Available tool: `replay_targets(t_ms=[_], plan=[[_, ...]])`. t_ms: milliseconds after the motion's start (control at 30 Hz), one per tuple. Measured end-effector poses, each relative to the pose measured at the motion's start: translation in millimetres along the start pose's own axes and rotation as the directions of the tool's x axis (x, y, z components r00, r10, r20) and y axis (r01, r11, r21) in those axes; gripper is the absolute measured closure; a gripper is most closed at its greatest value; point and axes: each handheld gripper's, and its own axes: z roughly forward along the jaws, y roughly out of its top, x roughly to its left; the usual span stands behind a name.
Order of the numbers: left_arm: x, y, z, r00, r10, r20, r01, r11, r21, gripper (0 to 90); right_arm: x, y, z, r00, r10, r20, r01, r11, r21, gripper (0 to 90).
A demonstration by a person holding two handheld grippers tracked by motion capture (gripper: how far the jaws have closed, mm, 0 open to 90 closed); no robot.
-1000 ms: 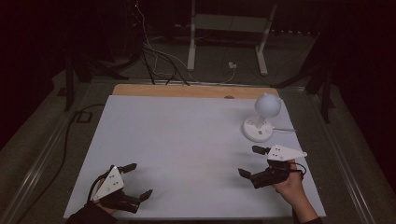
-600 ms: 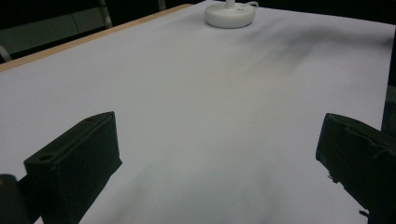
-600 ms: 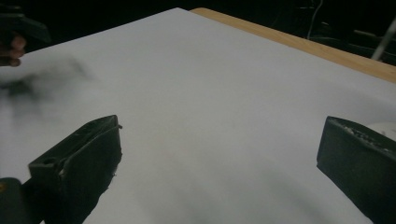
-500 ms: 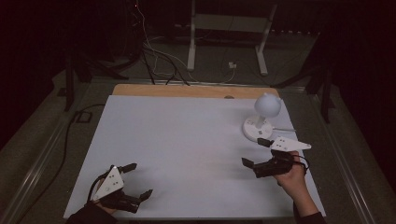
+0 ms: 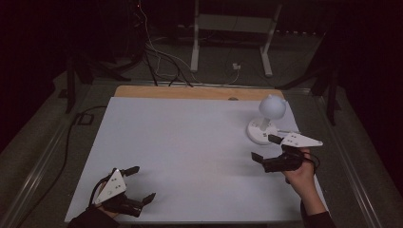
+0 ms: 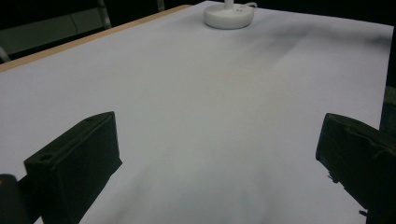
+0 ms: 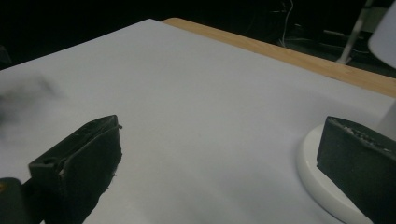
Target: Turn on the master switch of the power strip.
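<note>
A small white lamp (image 5: 267,119) with a round head and a disc base stands on the white table (image 5: 190,142) at the right rear. My right gripper (image 5: 265,148) hovers just in front of the lamp's base, open and empty. In the right gripper view the base (image 7: 322,182) lies beside the right jaw. My left gripper (image 5: 141,183) rests near the table's front left corner, open with nothing between its jaws. In the left gripper view the lamp's base (image 6: 229,14) sits far off at the top.
A wooden strip (image 5: 195,92) runs along the table's far edge. Behind the table, cables (image 5: 157,52) and a white metal stand (image 5: 233,33) lie on the dark floor. A black cable (image 5: 71,137) runs along the table's left side.
My right gripper has moved away from me and slightly right, closer to the lamp's base. The left gripper has stayed put.
</note>
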Motion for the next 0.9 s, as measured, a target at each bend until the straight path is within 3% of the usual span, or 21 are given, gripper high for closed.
replay_targets(t_ms=[367,900], plan=[[0.1,0.0,-0.2,1.0,-0.001,0.0,0.001,1.0,-0.001,0.1,-19.1,0.5,-2.0,0.9971,0.024,0.072,-0.024,1.0,-0.006,0.1],[0.2,-0.1,-0.1,1.0,0.001,0.0,-0.001,1.0,0.002,0.1,-43.1,-5.7,0.9,0.9915,0.084,0.1,-0.084,0.996,-0.007,0.1]])
